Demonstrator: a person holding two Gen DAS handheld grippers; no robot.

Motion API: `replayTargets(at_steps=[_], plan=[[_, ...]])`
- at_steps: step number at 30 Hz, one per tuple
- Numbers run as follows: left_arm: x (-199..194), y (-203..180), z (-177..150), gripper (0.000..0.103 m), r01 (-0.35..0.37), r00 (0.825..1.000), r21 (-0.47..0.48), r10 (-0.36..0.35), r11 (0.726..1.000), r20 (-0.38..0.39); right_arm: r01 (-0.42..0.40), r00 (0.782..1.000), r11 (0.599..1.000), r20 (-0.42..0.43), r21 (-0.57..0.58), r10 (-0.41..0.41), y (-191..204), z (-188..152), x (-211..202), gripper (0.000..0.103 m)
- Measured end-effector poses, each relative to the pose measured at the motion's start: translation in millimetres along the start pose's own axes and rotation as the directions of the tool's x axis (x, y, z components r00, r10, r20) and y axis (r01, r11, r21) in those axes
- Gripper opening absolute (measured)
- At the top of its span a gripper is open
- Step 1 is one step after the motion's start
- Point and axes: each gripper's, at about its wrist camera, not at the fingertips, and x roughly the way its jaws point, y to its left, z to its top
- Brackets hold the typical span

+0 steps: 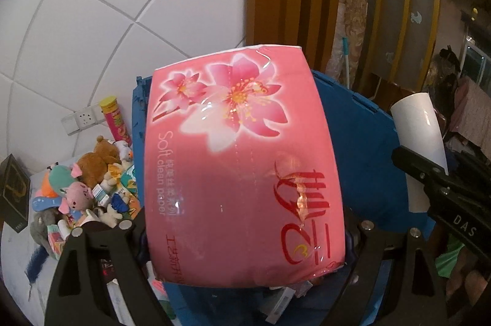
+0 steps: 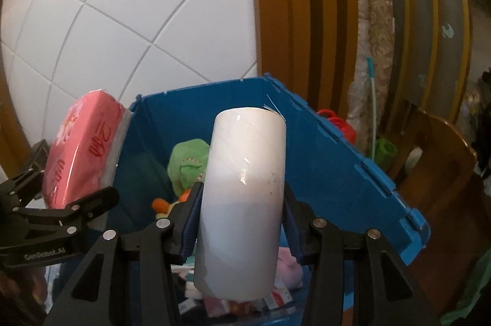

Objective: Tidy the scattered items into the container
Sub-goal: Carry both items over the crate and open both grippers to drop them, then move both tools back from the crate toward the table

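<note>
White tiled wall (image 1: 92, 4), wall socket (image 1: 80, 120), wooden door frame (image 2: 285, 4), rolled carpet (image 2: 379, 34)

Black fingers (image 2: 190, 221), blue pads, silver screws

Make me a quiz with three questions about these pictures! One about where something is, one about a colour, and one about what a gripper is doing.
1. Where are the stuffed toys piled?
A. Beside the blue bin, below the wall socket
B. On top of the pink pack
C. On the wooden chair

2. What colour is the pack of tissue paper?
A. Green
B. Pink
C. Black

3. What is the right gripper doing?
A. Hanging open with nothing in it
B. Clamped on a plush toy
C. Clamped on a white roll

Answers:
1. A: the toys lie on the left of the blue bin, under the white wall socket.
2. B: its wrapper is pink with flowers, held in the left gripper.
3. C: both pads press the roll's sides over the bin.
</note>
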Motion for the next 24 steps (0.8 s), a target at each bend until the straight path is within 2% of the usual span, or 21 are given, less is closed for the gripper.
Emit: replayTargets(at_steps=[1, 2, 3, 4, 11, 16, 21, 24], plan=[[-0.8, -1.2, 0.0, 0.093, 0.002, 1.0, -0.005, -0.002, 1.0, 0.002, -0.001, 1.0, 1.0, 0.006, 0.003, 0.001, -1.1, -0.8, -1.5, 0.052], [-1.6, -2.4, 0.0, 0.098, 0.003, 1.0, -0.011, -0.003, 1.0, 0.004, 0.004, 1.0, 1.0, 0.014, 0.006, -0.004, -2.1, -0.1, -2.4, 0.073], [-3.5, -1.6, 0.0, 0.103, -0.001, 1.0, -0.019, 0.001, 1.0, 0.009, 0.011, 1.0, 1.0, 0.021, 0.007, -0.012, -3.1, 1.4, -2.5, 0.089], [-6.3, 0.8, 0.0, 0.103, -0.01, 1.0, -0.028, 0.01, 1.0, 0.016, 0.022, 0.999, 1.0, 0.029, 0.006, -0.022, -2.1, 2.4, -2.6, 0.102], [-29.1, 27.6, -7.6, 0.103, -0.09, 0.995, -0.086, 0.093, 0.992, 0.034, 0.022, 0.999, 1.0, 0.04, -0.01, -0.021, 16.2, 1.3, -2.6, 0.103], [-56.1, 59.1, -26.1, 0.103, -0.146, 0.987, -0.124, 0.153, 0.982, 0.05, -0.036, 0.998, 0.999, 0.047, -0.026, 0.037, 47.9, -3.5, -11.4, 0.103], [-93.5, 96.4, -58.5, 0.103, -0.203, 0.975, -0.146, 0.213, 0.968, 0.061, -0.096, 0.992, 0.994, 0.07, -0.056, 0.1, 96.8, -20.3, -35.7, 0.103], [-124.2, 118.3, -82.9, 0.103, -0.259, 0.959, -0.15, 0.272, 0.954, 0.074, -0.139, 0.987, 0.987, 0.072, -0.079, 0.144, 135.9, -37.1, -50.2, 0.103]])
